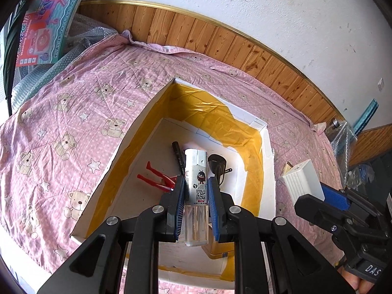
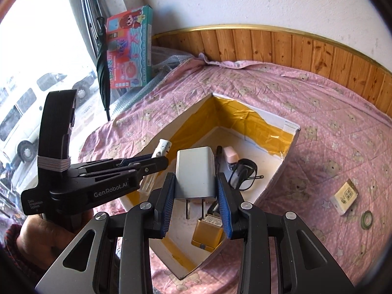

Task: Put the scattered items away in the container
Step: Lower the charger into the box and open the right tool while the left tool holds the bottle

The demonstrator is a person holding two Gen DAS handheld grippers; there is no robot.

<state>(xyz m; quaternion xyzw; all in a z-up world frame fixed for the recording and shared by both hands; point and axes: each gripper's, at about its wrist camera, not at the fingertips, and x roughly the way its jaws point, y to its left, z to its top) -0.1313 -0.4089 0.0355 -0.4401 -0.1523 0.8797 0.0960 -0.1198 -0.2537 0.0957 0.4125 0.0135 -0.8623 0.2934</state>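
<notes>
A clear plastic lighter with a silver cap [image 1: 196,193] is held in the left tongs [image 1: 196,204], its long axis along the fingers, above the yellow-taped white cardboard box [image 1: 267,161]. A white plug adapter [image 2: 195,174] is gripped by the right tongs [image 2: 196,205], also over the box.

Pink bear-print sheet [image 1: 73,112]; yellow-lined white box [image 1: 215,120]; red pliers [image 1: 156,176].

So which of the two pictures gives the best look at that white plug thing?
The right wrist view: the white plastic plug adapter sits centred between the right tongs, its two metal prongs facing the camera. The left wrist view shows the adapter only at the right edge, ribbed side on, prongs hidden.
</notes>
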